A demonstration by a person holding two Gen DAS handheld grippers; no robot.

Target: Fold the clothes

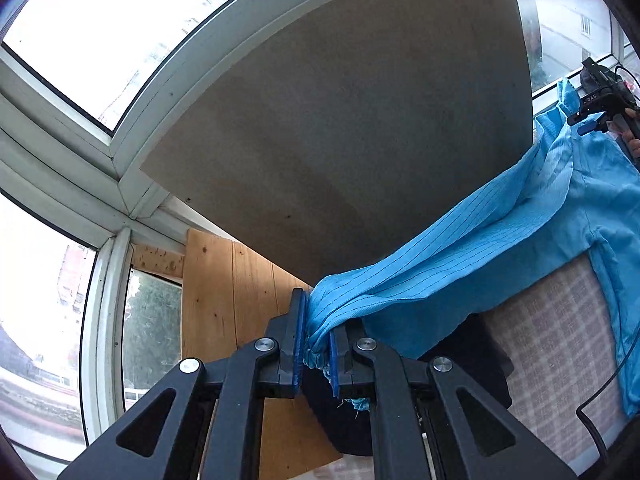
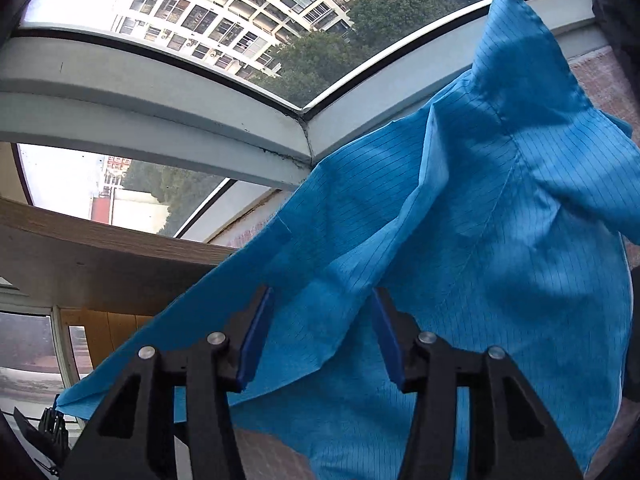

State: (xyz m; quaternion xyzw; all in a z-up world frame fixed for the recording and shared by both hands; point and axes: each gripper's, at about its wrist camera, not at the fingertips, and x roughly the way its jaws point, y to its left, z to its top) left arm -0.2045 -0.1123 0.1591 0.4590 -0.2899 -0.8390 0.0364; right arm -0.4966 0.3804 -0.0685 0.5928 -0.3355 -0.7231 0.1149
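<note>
Blue garment [image 1: 472, 240]: 1 item, thin pinstriped fabric, lifted off the surface and stretched between my 2 grippers. My left gripper [image 1: 316, 344] has its 2 blue pads [image 1: 298, 340] pressed together on a bunched end of the cloth, with a frayed tuft poking out just behind the pads. From that pinch the fabric runs up and to the right as a taut band, then widens into a loose sheet that hangs down at the far right over a checked cloth surface [image 1: 560, 340]. My right gripper [image 2: 320, 332] is spread: its 2 blue pads [image 2: 256, 340] stand well apart, with the garment [image 2: 460, 240] draped in front of and between them; whether either pad touches the cloth I cannot tell. In the right wrist view the fabric rises to a peak at the upper right and trails down to a narrow corner at the lower left, where my other gripper [image 2: 52, 428] holds it. In the left wrist view, my right gripper [image 1: 592, 120] sits at the far right beside the upper edge of the garment. Other entries: 1 large brown board [image 1: 340, 120] leaning ahead, 1 wooden panel [image 1: 224, 304] below it, 1 dark item [image 1: 468, 360] under the cloth, white window frames [image 2: 160, 96] and apartment buildings [image 2: 224, 8] with trees beyond.
</note>
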